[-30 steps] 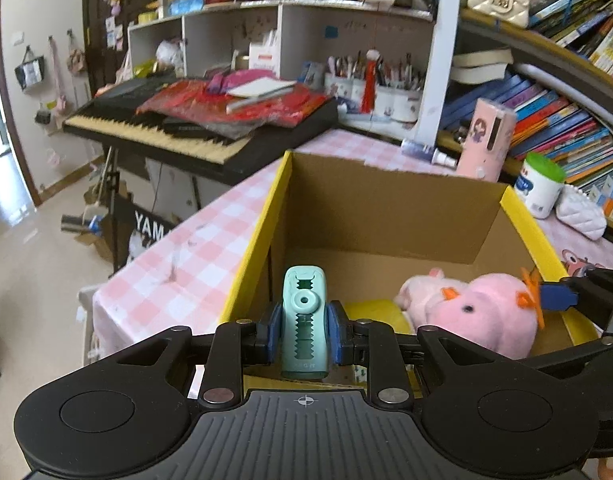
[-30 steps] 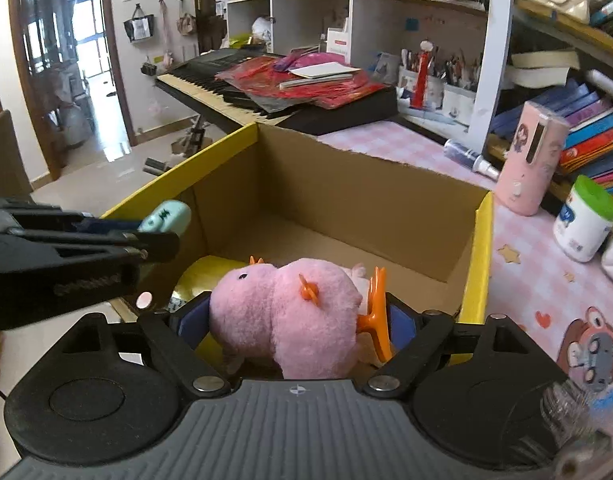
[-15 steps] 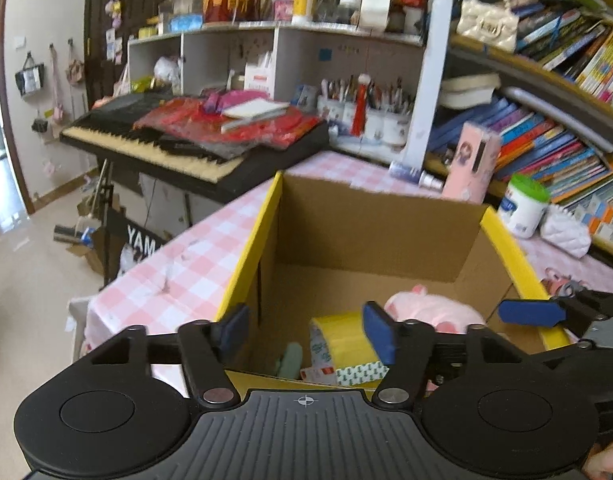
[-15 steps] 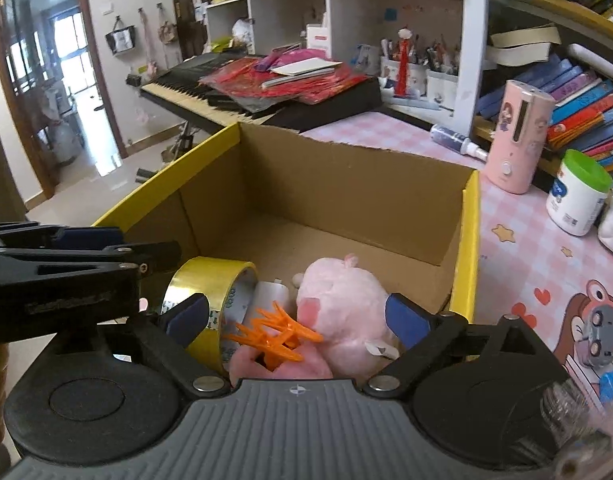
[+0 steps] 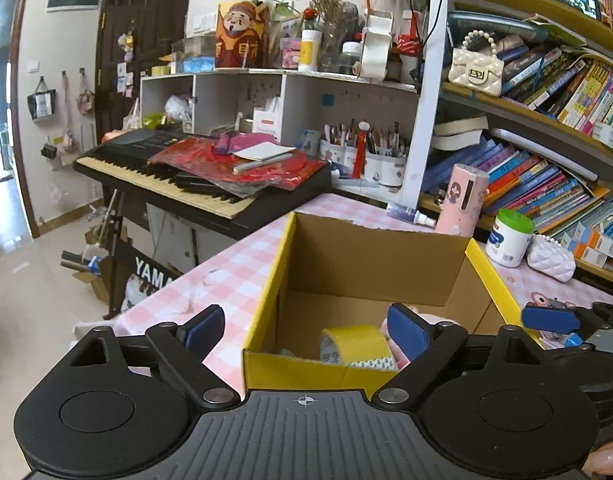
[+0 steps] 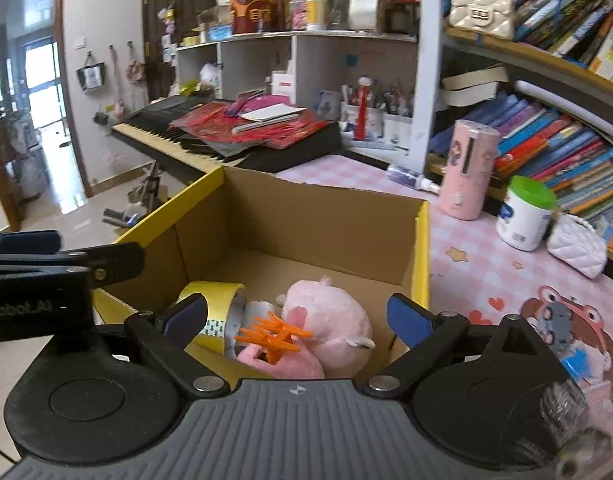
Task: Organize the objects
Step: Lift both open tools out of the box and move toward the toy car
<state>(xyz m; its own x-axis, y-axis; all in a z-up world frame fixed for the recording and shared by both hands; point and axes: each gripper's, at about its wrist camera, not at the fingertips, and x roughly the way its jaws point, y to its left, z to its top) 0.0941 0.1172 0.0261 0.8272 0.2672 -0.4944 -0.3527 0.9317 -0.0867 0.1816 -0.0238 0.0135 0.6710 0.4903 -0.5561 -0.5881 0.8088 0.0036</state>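
Note:
A cardboard box with yellow rims (image 5: 478,264) (image 6: 420,248) stands on the pink checked table. Inside lie a pink plush pig (image 6: 326,320), an orange hair claw (image 6: 274,336) on it, and a yellow tape roll (image 5: 354,340) (image 6: 214,312). A bit of the teal clip (image 5: 286,353) shows behind the near box wall. My left gripper (image 5: 304,330) is open and empty, above the box's near left edge. My right gripper (image 6: 296,316) is open and empty above the plush. The right gripper's finger (image 5: 550,320) shows in the left view, and the left gripper's finger (image 6: 62,256) in the right view.
A pink cylinder (image 6: 470,168), a white jar with green lid (image 6: 524,212), a white quilted pouch (image 6: 574,244) and a small bottle (image 6: 410,176) stand on the table behind the box. Bookshelves (image 5: 546,160) rise on the right, a keyboard (image 5: 194,176) on the left.
Both grippers opened and dropped their loads into the box: the teal clip from the left, the plush pig with the orange claw from the right. Both then rose and pulled back.

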